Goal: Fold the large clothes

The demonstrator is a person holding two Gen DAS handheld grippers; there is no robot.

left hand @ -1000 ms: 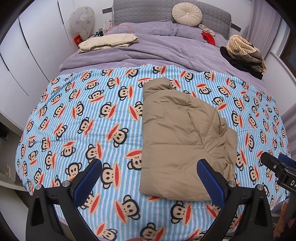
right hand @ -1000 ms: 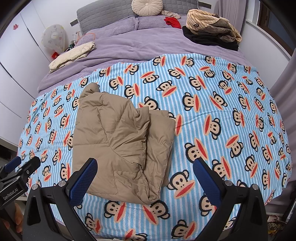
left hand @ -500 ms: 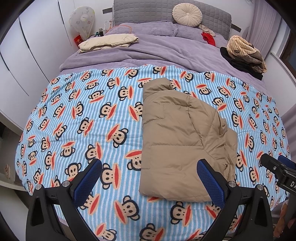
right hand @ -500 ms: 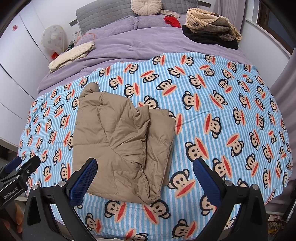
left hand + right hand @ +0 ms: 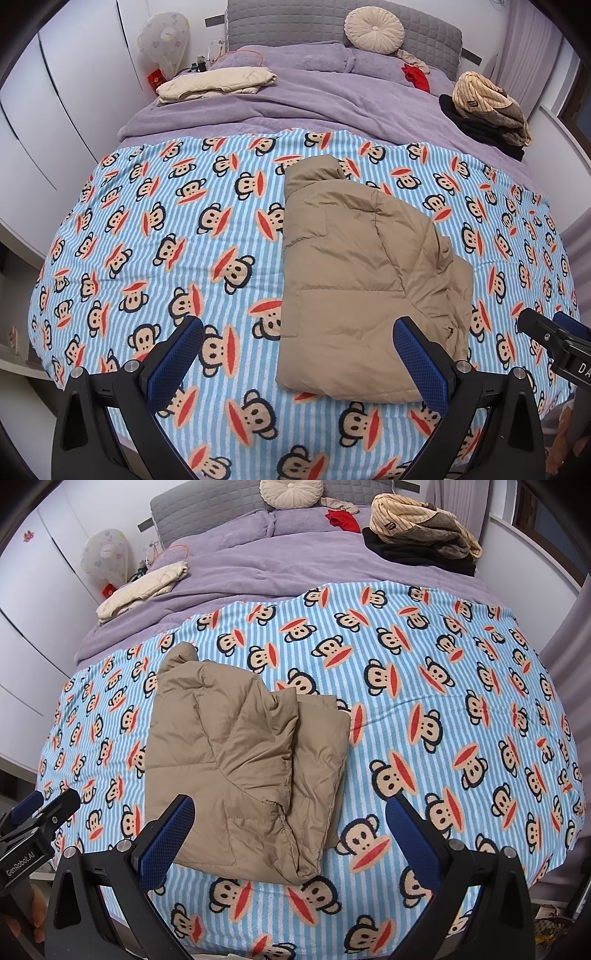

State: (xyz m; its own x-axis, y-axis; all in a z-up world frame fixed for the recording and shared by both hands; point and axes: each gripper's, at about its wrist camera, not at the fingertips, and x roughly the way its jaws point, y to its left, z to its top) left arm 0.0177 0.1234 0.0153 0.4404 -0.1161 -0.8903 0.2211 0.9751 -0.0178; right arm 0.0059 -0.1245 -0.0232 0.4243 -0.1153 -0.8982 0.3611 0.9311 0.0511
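Both grippers' jaws gape, holding nothing; folded jacket (image 5: 354, 280) hides its sleeves.

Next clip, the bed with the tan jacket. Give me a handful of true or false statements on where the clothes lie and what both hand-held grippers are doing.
1. The tan jacket lies folded on the monkey-print blanket. True.
2. The left hand-held gripper is clamped on the jacket's hem. False: its jaws stand wide apart above the bed and hold nothing.
3. The right hand-held gripper is open and empty. True.
4. A round cream cushion leans against the grey headboard. True.
5. The pile of striped and black clothes sits on the monkey-print blanket. False: it sits farther back, on the purple cover.
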